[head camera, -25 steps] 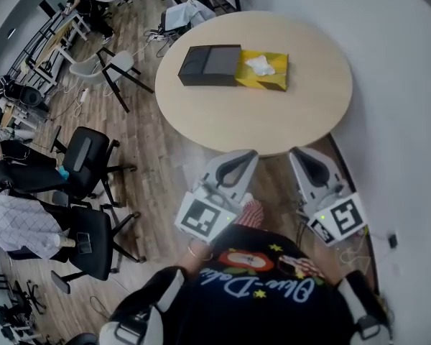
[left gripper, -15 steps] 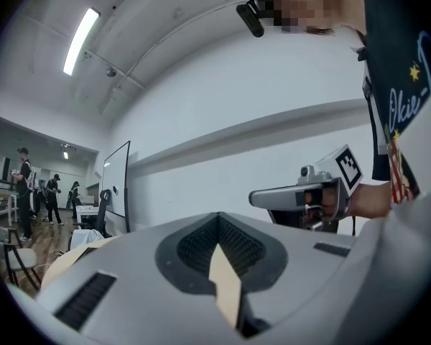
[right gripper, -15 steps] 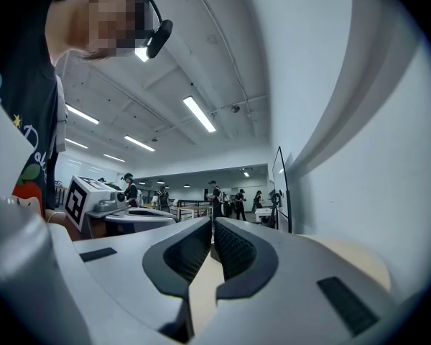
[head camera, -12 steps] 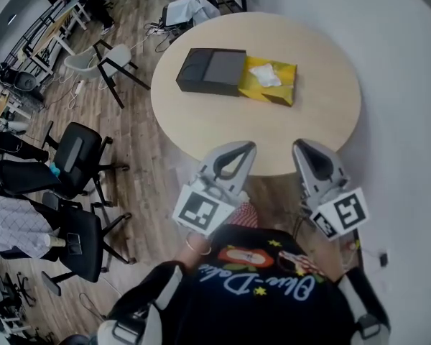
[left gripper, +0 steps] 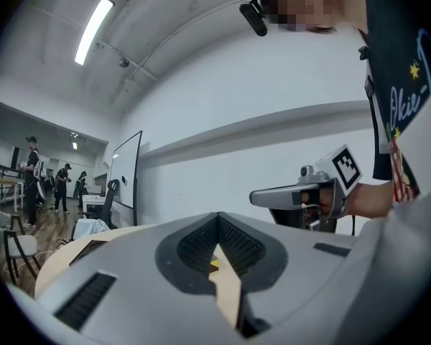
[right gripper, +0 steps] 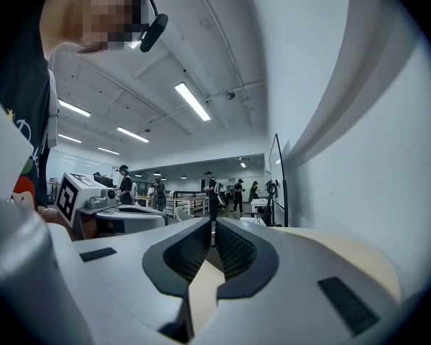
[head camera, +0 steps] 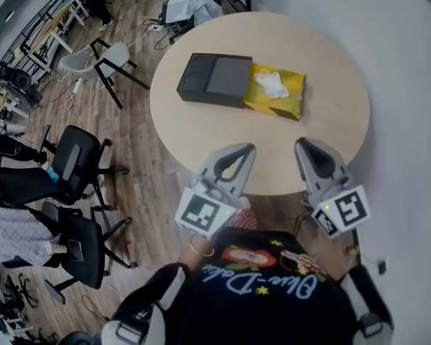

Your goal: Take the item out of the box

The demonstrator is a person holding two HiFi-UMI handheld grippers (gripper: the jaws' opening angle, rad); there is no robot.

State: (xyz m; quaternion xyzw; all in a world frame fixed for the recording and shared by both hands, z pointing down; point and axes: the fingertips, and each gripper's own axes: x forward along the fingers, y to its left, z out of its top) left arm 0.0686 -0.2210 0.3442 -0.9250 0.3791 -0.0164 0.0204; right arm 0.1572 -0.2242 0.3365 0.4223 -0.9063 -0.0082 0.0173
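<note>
Now left claw and right claw have advanced over table edge.

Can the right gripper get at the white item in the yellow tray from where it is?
Probably yes: the white item lies uncovered in the yellow tray, with only bare table between, but the right gripper is shut and must open first.

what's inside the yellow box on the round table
A crumpled white item shows in the top of the yellow box. Whatever lies beneath it is covered and cannot be seen.
</note>
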